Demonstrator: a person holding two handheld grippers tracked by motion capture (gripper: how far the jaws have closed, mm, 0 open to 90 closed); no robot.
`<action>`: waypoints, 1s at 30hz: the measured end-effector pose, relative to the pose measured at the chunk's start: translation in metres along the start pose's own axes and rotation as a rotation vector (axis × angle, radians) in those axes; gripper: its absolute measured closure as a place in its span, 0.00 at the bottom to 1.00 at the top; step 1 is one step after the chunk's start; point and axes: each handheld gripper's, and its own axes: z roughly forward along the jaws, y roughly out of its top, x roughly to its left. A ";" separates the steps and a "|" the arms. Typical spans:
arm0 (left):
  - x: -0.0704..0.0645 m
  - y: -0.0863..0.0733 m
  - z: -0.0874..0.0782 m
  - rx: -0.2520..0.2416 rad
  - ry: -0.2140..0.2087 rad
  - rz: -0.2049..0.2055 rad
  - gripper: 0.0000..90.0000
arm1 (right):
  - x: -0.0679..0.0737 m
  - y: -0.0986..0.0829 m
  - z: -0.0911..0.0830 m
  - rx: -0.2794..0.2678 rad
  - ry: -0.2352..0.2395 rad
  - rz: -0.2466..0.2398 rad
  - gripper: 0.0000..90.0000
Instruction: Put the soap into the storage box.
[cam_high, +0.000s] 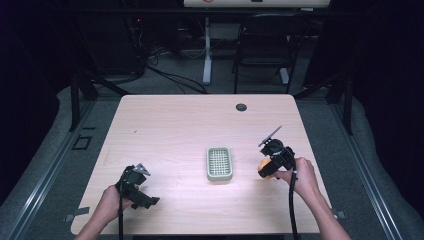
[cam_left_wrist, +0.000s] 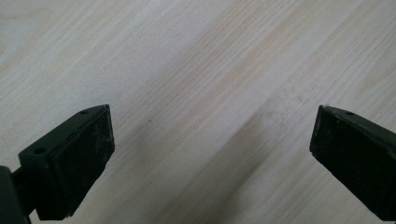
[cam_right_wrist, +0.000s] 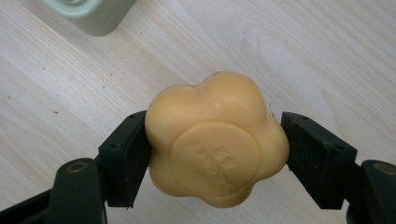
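An orange flower-shaped soap bar (cam_right_wrist: 215, 137) sits between the jaws of my right gripper (cam_right_wrist: 215, 149), both pads pressed to its sides, just above the tabletop. In the high view that gripper (cam_high: 274, 159) holds the soap (cam_high: 265, 167) to the right of a pale green soap dish (cam_high: 219, 163) with a ribbed insert; a corner of the dish (cam_right_wrist: 93, 14) shows at the top left of the right gripper view. My left gripper (cam_high: 137, 186) rests near the table's front left, open (cam_left_wrist: 210, 149), with bare wood between its jaws.
The light wooden table (cam_high: 190, 125) has a dark round grommet (cam_high: 241, 107) near its far edge. A black chair (cam_high: 265, 47) and a white table leg (cam_high: 207, 50) stand beyond the table. Cables trail from both grippers off the front edge.
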 end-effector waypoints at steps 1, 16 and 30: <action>0.000 0.000 0.000 -0.003 -0.001 -0.004 0.00 | 0.001 0.002 0.000 -0.003 -0.006 -0.005 0.30; -0.001 0.000 -0.001 -0.002 0.002 -0.003 0.00 | 0.003 0.020 -0.003 -0.008 -0.005 -0.016 0.30; 0.000 0.000 0.000 0.003 -0.002 -0.004 0.00 | 0.013 0.039 0.001 0.000 0.005 -0.050 0.30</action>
